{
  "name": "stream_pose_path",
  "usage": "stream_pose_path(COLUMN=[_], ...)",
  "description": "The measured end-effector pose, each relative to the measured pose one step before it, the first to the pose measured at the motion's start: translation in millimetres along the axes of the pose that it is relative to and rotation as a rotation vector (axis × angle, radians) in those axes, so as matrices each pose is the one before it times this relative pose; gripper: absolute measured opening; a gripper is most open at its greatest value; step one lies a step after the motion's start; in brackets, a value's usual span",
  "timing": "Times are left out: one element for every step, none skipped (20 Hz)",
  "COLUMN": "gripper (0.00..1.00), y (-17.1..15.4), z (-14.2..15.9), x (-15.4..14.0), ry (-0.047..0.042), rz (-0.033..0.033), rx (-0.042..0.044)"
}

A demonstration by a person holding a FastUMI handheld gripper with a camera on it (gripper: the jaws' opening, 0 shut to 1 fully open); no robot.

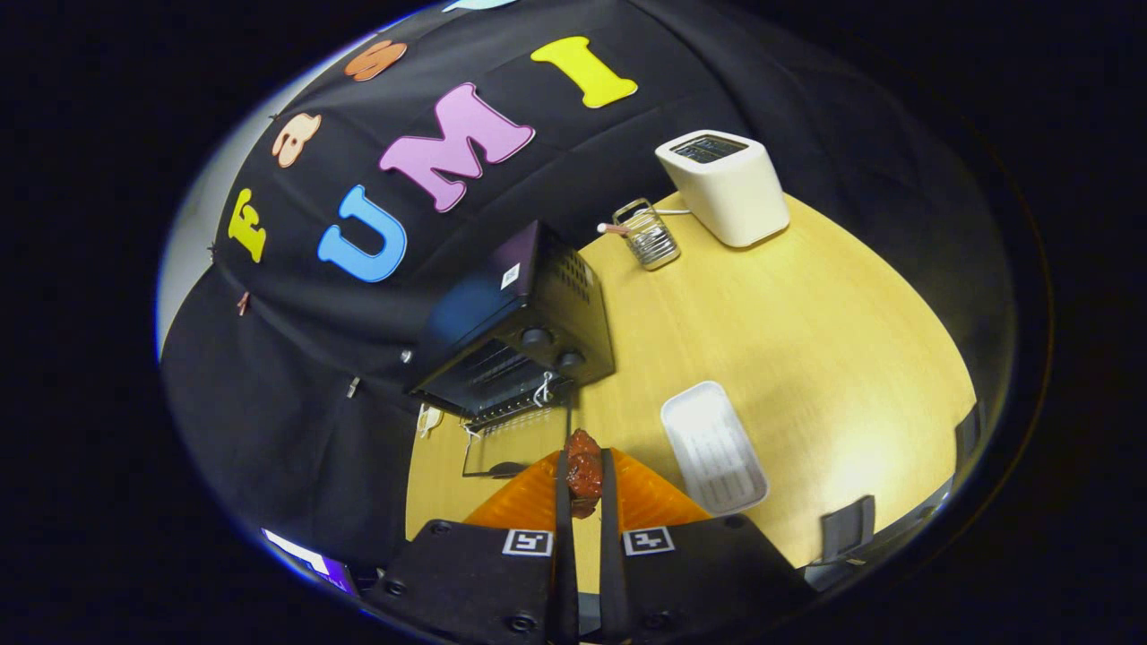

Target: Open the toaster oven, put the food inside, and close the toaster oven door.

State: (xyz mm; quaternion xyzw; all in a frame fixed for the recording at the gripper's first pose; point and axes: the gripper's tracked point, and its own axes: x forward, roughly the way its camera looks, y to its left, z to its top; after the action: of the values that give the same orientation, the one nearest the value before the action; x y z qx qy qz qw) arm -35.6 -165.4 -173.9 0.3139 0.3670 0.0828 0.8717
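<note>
The gripper (583,479) is closed narrow on a reddish-brown piece of food (583,473), which sits pinched between both fingers near their tips and stands a little proud of them; the grip at the tips leaves the piece free to be released without the fingers fouling anything. Just ahead of the fingers stands the black toaster oven (529,331), set on the wooden table (806,358) against the booth wall, with its glass door (515,443) folded down flat toward the gripper and the wire rack (497,367) exposed in the cavity. The door is down, so opening appears complete; the food is held clear above the door's near edge and is not yet inside. The white tray (714,446) lies on the table beside the fingers, holding nothing, and was probably where the food came from. Well beyond, a white pop-up toaster (728,186) and a small wire holder (647,233) stand apart from the work and play no evident part. Judged stage: carrying the food in; placing it and shutting the door remain
</note>
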Motion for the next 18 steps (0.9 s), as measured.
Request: stream_pose_path(gripper=[0.14,0.14,0.14,0.14,0.14,0.14,0.14,0.14,0.14,0.14,0.14,0.14,0.14,0.14,0.14,0.14,0.14,0.14], y=[9.20,10.18,10.62,10.37,10.58,10.05,8.83,8.94,10.27,8.62,8.08,8.71,8.39,6.19,5.37,4.34,4.00,2.67], z=[-6.52,-5.64,-4.84,-4.47,-5.94,-4.94,-4.39,-4.24,-4.30,-2.06,-1.58,-1.84,-2.28,-1.71,-1.31,-0.01,-0.91,-0.34], x=[2.34,2.81,2.58,4.74,4.32,5.43,5.71,7.24,6.90,5.94,5.30,6.81,6.33,5.83,4.51,6.30,5.14,4.29], ry=[-0.00161,-0.00445,-0.00475,-0.00273,0.00046,-0.00140,-0.00214,-0.00063,-0.00371,-0.00870,-0.00849,-0.01013,-0.00676,-0.00507,-0.00703,-0.00800,-0.00810,-0.00046], rz=[0.00263,0.00616,0.00785,0.00830,0.00863,0.00901,0.00670,0.00643,0.00804,0.00677,0.00575,0.00929,0.00765,0.00441,0.00271,0.00203,0.00149,0.00171], rx=[-0.00248,-0.00093,0.00534,0.01062,0.00749,0.00325,0.00127,0.00067,0.00359,0.00596,0.00895,0.01023,0.00791,0.00691,0.00615,0.00633,0.00966,0.00717])
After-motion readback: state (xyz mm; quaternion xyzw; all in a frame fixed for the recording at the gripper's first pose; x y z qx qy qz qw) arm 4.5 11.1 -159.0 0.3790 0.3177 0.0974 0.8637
